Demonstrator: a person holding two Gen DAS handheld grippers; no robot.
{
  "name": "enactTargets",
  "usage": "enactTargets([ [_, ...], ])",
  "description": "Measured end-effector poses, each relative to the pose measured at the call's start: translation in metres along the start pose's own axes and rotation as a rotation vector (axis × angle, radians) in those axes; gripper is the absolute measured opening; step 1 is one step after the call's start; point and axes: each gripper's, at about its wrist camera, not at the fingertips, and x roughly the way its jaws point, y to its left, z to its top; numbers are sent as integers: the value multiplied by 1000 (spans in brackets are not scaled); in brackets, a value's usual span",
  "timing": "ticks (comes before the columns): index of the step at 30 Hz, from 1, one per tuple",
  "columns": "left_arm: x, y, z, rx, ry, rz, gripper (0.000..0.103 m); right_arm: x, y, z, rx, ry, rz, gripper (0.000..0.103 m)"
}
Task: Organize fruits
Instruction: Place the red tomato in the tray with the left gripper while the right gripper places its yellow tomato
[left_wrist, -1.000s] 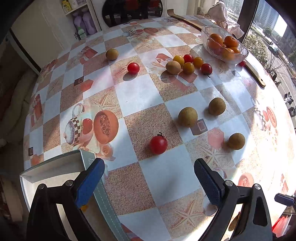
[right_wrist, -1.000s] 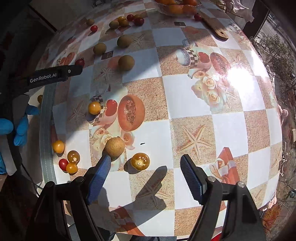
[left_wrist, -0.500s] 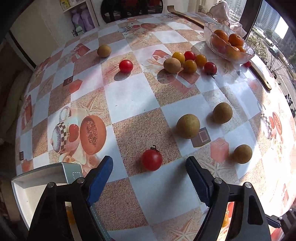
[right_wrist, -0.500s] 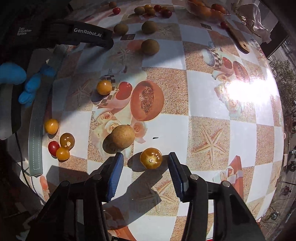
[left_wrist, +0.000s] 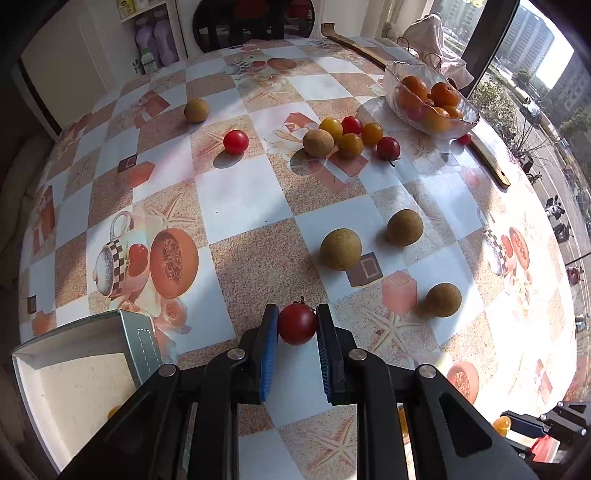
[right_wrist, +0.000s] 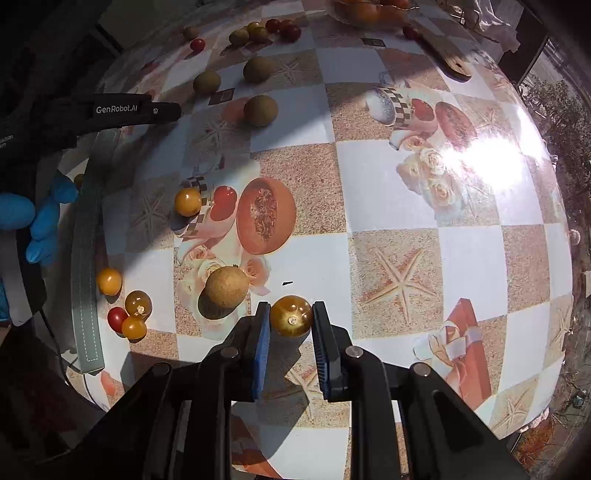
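My left gripper (left_wrist: 296, 324) is shut on a red cherry tomato (left_wrist: 297, 324) that rests on the patterned table (left_wrist: 240, 199). My right gripper (right_wrist: 290, 316) is shut on a yellow-brown cherry tomato (right_wrist: 291, 316) on the same table. A brown round fruit (right_wrist: 226, 287) lies just left of the right gripper. Several more brown fruits (left_wrist: 340, 249) and cherry tomatoes (left_wrist: 235, 141) are scattered ahead of the left gripper. A glass bowl (left_wrist: 428, 96) holds oranges at the far right.
A white-lined grey box (left_wrist: 85, 376) stands at the left gripper's near left. A wooden stick (left_wrist: 487, 158) lies by the bowl. A small cluster of tomatoes (right_wrist: 129, 314) sits beside the box edge (right_wrist: 86, 266). The left gripper's body (right_wrist: 125, 110) shows at upper left.
Both grippers have moved forward and closed: the left onto the red tomato, the right onto the yellow-brown tomato.
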Motion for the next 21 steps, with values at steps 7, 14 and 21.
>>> enactTargets([
  [7,-34,6,-9,-24,-40,-25,22,-20,-13,-2,43,-23,34,25],
  [14,-62,23,-32,-70,-65,-10,22,-29,5,7,19,-39,49,25],
  [21,-85,59,-69,-165,-64,43,22,-29,48,30,-63,-47,88,25],
])
